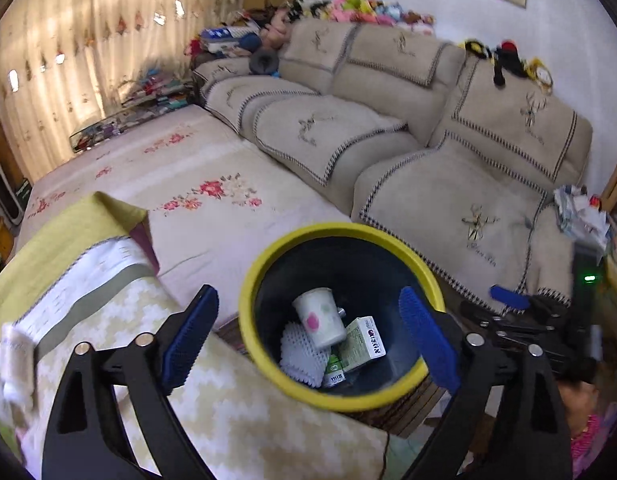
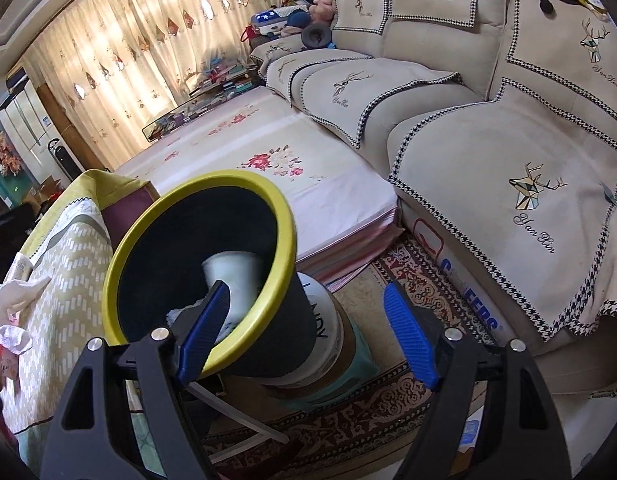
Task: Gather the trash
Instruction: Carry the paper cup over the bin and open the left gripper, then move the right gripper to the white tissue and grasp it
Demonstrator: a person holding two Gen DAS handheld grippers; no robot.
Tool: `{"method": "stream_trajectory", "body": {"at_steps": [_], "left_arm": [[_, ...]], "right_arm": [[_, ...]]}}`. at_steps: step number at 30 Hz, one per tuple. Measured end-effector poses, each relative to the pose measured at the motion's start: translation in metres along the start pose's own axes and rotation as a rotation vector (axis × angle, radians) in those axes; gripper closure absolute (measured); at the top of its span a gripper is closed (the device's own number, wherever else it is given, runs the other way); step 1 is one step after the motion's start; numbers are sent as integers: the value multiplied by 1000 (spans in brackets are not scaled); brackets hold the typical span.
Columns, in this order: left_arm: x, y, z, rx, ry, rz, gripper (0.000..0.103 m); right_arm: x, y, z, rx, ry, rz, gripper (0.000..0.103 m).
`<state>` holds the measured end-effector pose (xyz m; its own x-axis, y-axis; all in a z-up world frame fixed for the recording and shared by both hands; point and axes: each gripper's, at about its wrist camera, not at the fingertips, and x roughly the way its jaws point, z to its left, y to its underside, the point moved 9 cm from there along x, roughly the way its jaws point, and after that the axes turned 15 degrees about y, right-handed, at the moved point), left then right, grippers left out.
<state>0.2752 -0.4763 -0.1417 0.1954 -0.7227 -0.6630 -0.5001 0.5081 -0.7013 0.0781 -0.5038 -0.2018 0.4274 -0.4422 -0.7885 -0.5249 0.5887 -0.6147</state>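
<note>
A dark trash bin with a yellow rim [image 1: 268, 264] stands by the covered table. Inside lie a white paper cup [image 1: 320, 316], a green and white carton [image 1: 364, 344] and a white spiky pad [image 1: 298, 356]. My left gripper [image 1: 308, 340] is open and empty, just above the bin's mouth. In the right wrist view the bin [image 2: 286, 236] tilts toward me on a white tub [image 2: 328, 344], with the cup [image 2: 232, 276] showing inside. My right gripper [image 2: 304, 336] is open and empty, its left finger [image 2: 204, 332] over the near rim. Crumpled tissues [image 2: 12, 308] lie on the table's cloth.
A beige sofa [image 1: 448, 184] runs along the wall, with a floral mat [image 1: 204, 184] in front. The table with its patterned cloth [image 1: 120, 320] is at the left. A patterned rug [image 2: 412, 280] covers the floor. My other gripper shows at the right [image 1: 508, 300].
</note>
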Motion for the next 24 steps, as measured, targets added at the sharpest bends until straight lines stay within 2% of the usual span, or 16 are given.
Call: {"method": "stream_trajectory", "body": {"at_steps": [8, 11, 18, 24], "left_arm": [[-114, 46, 18, -95, -31, -137, 7], [-160, 70, 33, -128, -89, -178, 5], [-265, 141, 74, -217, -300, -262, 5], [-337, 201, 109, -308, -431, -309, 5]], "right_arm": [[-12, 8, 37, -66, -44, -3, 28], [-20, 14, 61, -105, -70, -7, 28], [-40, 29, 123, -212, -132, -14, 28], [-68, 47, 184, -324, -200, -35, 28]]}}
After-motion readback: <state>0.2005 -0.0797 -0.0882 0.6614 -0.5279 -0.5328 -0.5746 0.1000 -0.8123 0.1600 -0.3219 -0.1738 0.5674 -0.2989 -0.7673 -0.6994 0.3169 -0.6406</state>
